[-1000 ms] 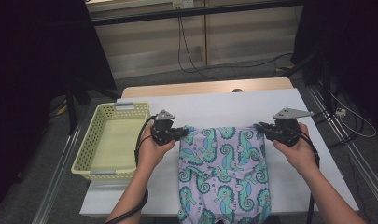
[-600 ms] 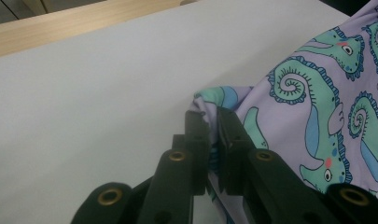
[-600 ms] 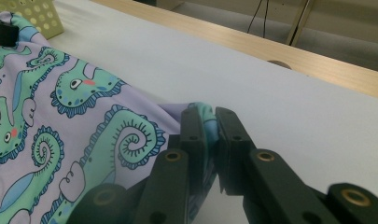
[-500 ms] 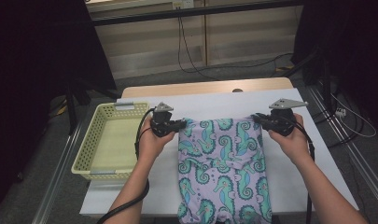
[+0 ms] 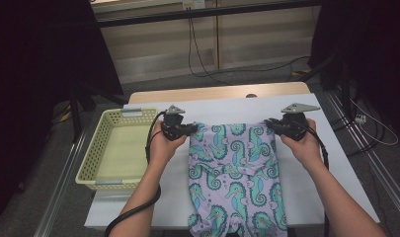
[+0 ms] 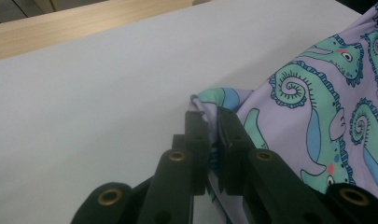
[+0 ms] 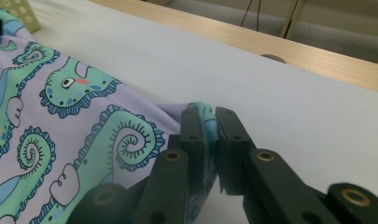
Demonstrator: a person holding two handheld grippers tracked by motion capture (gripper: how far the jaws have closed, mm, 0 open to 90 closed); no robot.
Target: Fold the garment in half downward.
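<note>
Two tongs are engaged: the left tongs (image 5: 191, 129) and the right tongs (image 5: 269, 124) each pinch a far corner of the seahorse-print garment (image 5: 234, 168), jaws closed down narrow on the fabric, which lies spread on the white worktop (image 5: 306, 177) with its near end at the front edge. Step in hand appears to be spreading and squaring the cloth; the fold line is not clear from above. Next move likely calls for carrying both corners evenly, beside the yellow basket (image 5: 89, 163).
</note>
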